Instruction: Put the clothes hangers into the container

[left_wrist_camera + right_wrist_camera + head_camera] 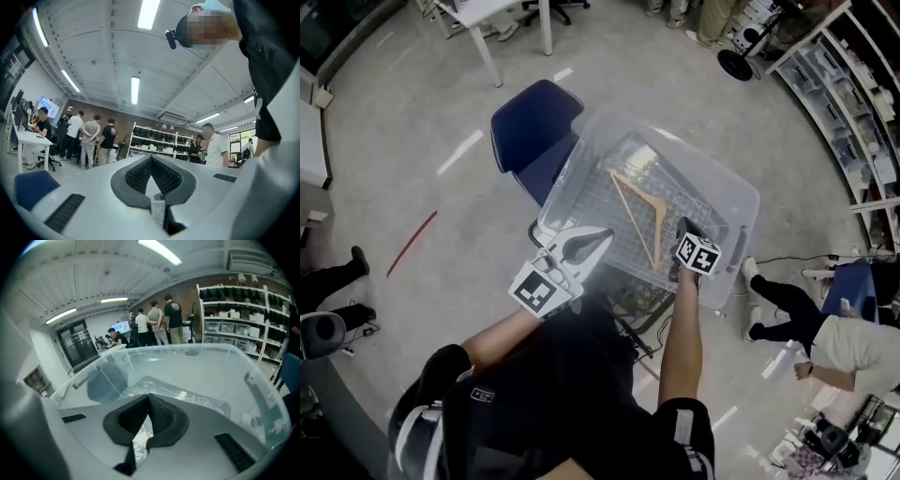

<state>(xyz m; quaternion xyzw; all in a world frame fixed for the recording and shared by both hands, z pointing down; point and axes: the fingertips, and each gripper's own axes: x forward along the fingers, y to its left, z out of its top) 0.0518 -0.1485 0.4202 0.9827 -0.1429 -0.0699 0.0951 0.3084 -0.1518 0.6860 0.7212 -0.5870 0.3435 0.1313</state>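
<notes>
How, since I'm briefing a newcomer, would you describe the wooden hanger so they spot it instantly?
Look for the large clear plastic container beside the blue chair. Inside it lies the wooden hanger, a tan open triangle, the only wood-coloured thing in there.

Head view: right tongs [686, 228] mostly behind own marker cube [697, 254]; jaw stance unreadable here. Hanger [639, 214] hook not made out; lower end lost near that cube. Blue chair [530, 131] half covered by container [727, 187]. Seated person [853, 342] cut off at right edge. Right gripper view: pale sliver between pads [161, 416], possibly hanger wood, too blurred.
</notes>
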